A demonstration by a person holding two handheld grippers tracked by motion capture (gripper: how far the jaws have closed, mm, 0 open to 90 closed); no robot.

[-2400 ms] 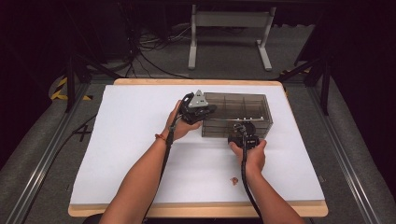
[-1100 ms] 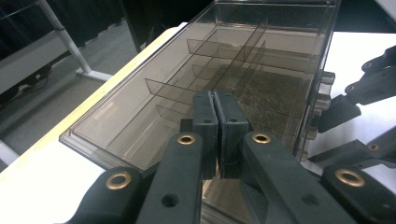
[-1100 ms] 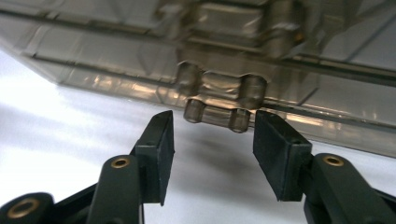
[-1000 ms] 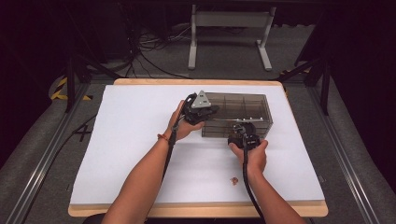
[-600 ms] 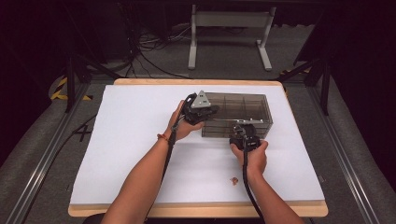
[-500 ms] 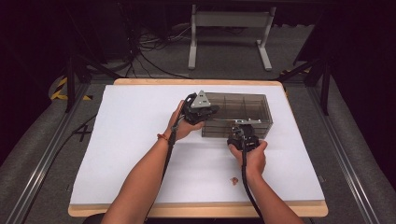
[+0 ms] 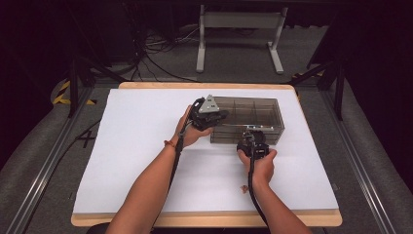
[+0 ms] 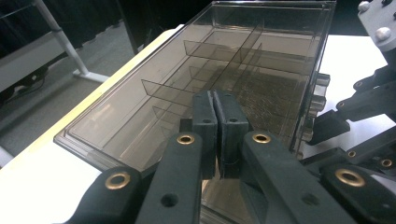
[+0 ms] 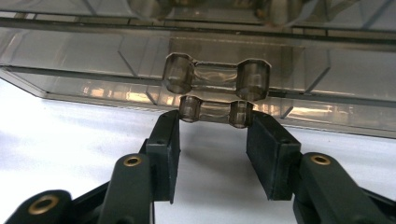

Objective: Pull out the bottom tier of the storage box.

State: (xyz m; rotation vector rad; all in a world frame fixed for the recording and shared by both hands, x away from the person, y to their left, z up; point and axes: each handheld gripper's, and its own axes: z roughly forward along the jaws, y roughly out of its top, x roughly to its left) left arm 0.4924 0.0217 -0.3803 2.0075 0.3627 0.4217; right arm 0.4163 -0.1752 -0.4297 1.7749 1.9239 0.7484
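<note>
Box (image 7: 248, 119) sits closed mid-table while I press my shut left gripper (image 8: 215, 135) on its lid and bracket the front latch (image 9: 215, 111) with my half-open right gripper (image 9: 215, 140), so unlatching remains.

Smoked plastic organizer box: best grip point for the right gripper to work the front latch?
Likely the lower latch tab on the box front wall, approached level from the person's side. It juts out as a short bar with a knob at each end, and the right gripper jaws already bracket those knobs. The left gripper, shut, rests on the lid.
</note>
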